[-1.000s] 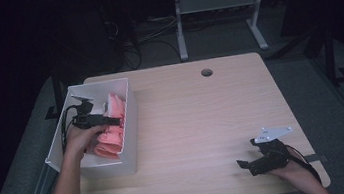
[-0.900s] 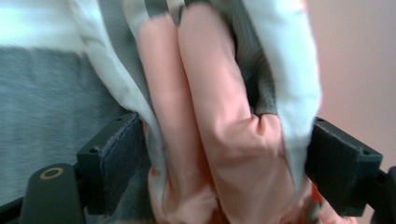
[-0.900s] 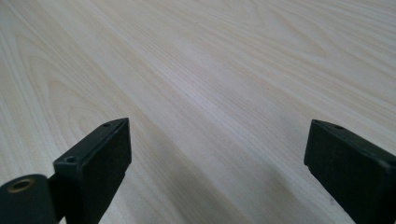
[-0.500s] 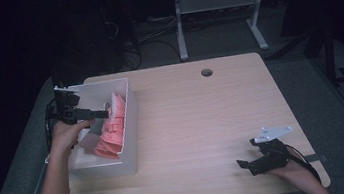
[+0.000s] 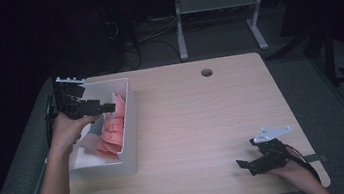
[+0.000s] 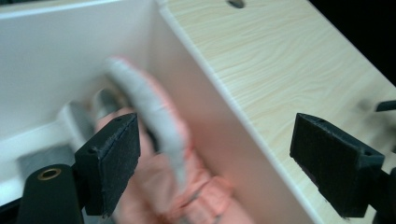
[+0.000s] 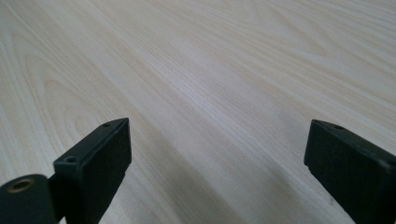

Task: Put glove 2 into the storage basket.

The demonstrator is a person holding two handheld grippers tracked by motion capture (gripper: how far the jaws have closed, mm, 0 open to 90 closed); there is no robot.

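Pink cloth (image 6: 159, 182) lies between the left gripper's (image 6: 217, 163) spread jaws.

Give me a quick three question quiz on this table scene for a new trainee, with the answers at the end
1. True or false: the left gripper is open over the white box.
2. What colour are the soft items in that box: A blue, B pink, C green?
3. Fill in: the right gripper rests on the wooden ____, holding nothing.

Key: 1 true; 2 B; 3 table.
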